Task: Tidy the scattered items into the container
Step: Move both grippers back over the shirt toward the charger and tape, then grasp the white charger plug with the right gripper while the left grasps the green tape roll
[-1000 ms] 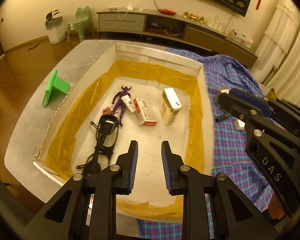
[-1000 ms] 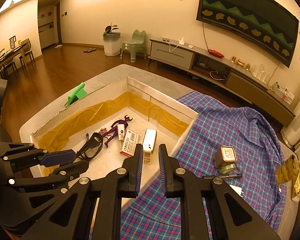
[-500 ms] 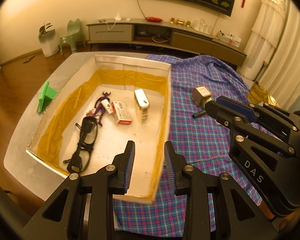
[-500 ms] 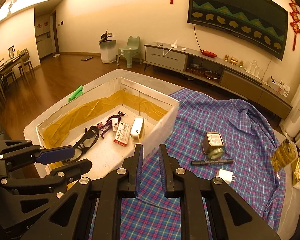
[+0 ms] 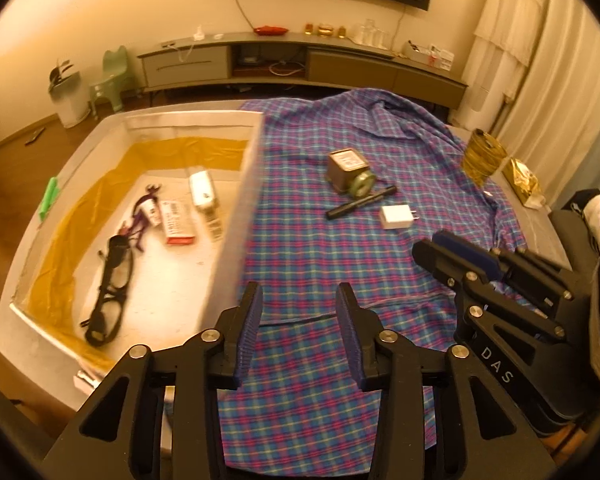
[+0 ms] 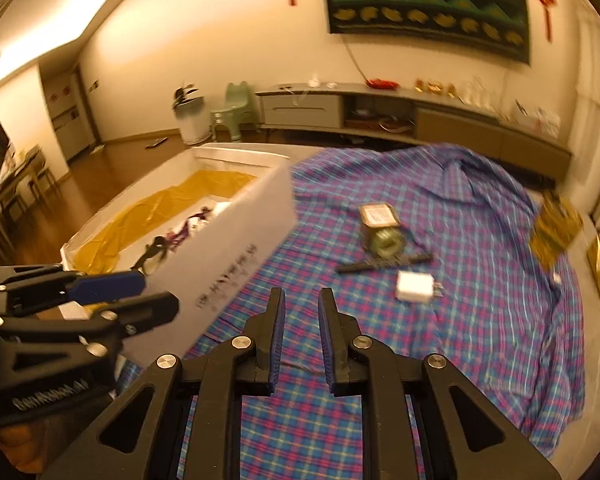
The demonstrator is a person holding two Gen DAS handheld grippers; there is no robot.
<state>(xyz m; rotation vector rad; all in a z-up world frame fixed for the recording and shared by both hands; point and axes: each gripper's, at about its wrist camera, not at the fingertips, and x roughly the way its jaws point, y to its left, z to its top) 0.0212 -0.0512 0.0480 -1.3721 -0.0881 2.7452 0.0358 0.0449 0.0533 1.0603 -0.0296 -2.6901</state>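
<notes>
The container (image 5: 248, 184), a white box lined with yellow film, sits at the left edge of the plaid cloth (image 5: 308, 248); we see glasses (image 5: 110, 284) and small packs inside. On the cloth lie a brown box (image 5: 346, 166), a black marker (image 5: 360, 202) and a white charger (image 5: 396, 216). Our left gripper (image 5: 298, 326), empty, has just been opening wide; our right gripper (image 6: 302, 336) stands narrow, holding nothing.

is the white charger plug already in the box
No, the white charger plug lies on the plaid cloth outside the box, beside the black marker.
</notes>
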